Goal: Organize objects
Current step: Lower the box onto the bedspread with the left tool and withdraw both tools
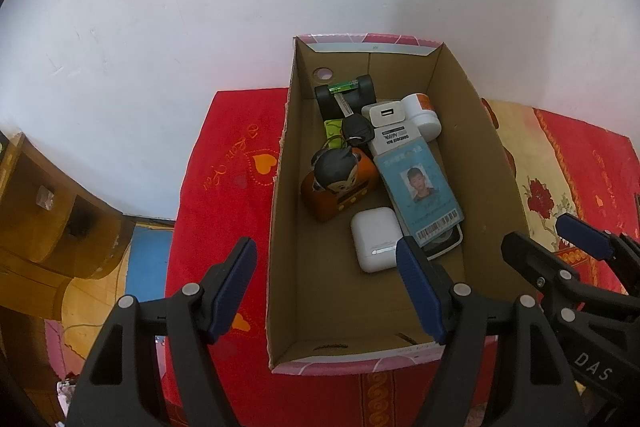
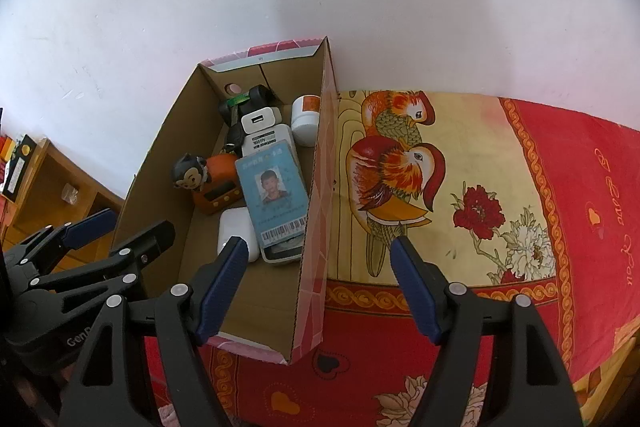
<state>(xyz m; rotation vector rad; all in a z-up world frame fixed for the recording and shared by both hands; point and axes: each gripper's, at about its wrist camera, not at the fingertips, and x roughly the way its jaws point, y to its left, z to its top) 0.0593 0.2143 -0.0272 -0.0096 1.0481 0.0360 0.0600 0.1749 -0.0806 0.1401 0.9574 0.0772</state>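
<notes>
- 1 cardboard box (image 1: 280,227) sits open-topped on a red patterned bedspread (image 2: 560,227), its far end against a white wall (image 1: 200,7); its long axis runs from the grippers toward that wall.
- inside the box, crowded toward the far end: 1 id card (image 1: 420,187), 1 white earbud case (image 1: 376,245), 1 orange toy clock (image 1: 344,195) with a cartoon figure on top, 1 car key (image 1: 356,131), 1 white usb charger (image 1: 386,115), 1 white jar (image 1: 424,115) and 1 black tool with a green vial (image 1: 344,89).
- the id card lies face up on a white device whose body is mostly hidden; only its 2 ends show. its long axis runs roughly along the box, barcode end toward the grippers.
- the key's metal blade points toward the far wall; what hangs on its ring is hard to make out.
- the jar lies on its side in the far right corner, partly cut off by the box wall in the right wrist view.
- 2 grippers: the left gripper (image 1: 328,291) straddles the box's left wall with jaws wide and nothing between the pads; the right gripper (image 2: 316,287) straddles the box's right wall, jaws wide too, gripping nothing.
- 1 wooden shelf unit (image 1: 52,207) stands off to the left, its contents blurred.
</notes>
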